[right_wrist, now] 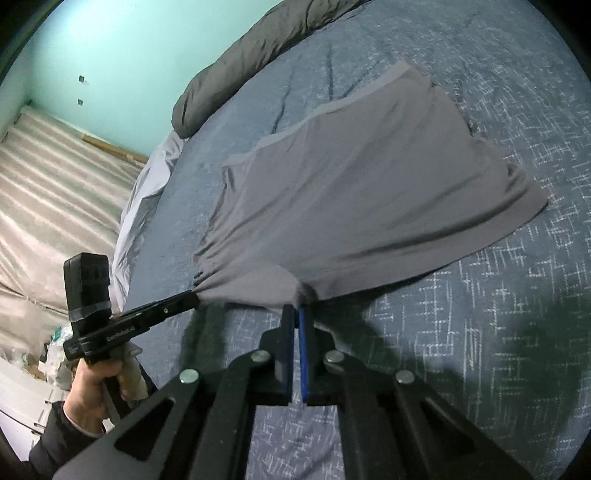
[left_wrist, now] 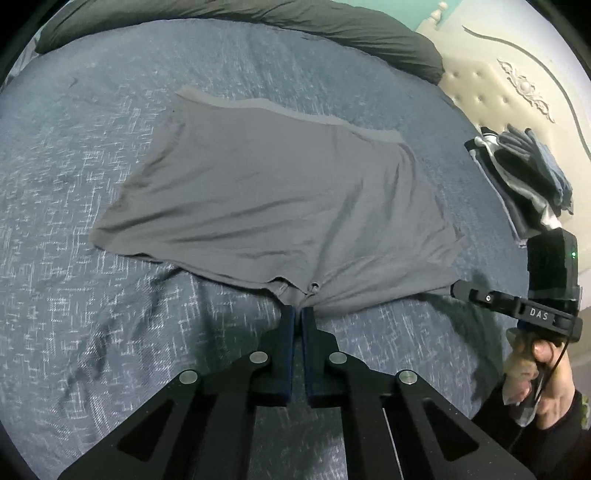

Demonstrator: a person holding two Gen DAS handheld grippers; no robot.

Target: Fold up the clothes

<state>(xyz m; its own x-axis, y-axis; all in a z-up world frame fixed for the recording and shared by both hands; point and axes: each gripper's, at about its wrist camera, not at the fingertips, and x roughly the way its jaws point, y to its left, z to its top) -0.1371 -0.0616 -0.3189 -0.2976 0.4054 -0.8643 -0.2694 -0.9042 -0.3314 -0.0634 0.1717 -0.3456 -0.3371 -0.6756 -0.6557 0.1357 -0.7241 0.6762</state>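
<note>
A grey garment [left_wrist: 273, 199] lies spread on the blue bedspread [left_wrist: 74, 166], its banded edge on the far side. My left gripper [left_wrist: 298, 309] is shut on the near hem, and the cloth bunches into a small knot at its tips. To the right, my right gripper [left_wrist: 458, 288] pinches the hem's right corner, held by a hand [left_wrist: 543, 376]. In the right wrist view the garment [right_wrist: 369, 177] fans away from the right gripper [right_wrist: 298, 308], which is shut on its near edge. The left gripper [right_wrist: 195, 294] grips the bunched left corner. The near hem is lifted slightly off the bed.
A dark grey duvet [left_wrist: 258, 18] runs along the bed's far side. A stack of folded clothes [left_wrist: 524, 177] sits at the right by the cream headboard [left_wrist: 517, 85]. In the right wrist view the bed's edge with a white sheet [right_wrist: 147, 177] drops to the floor [right_wrist: 55, 177].
</note>
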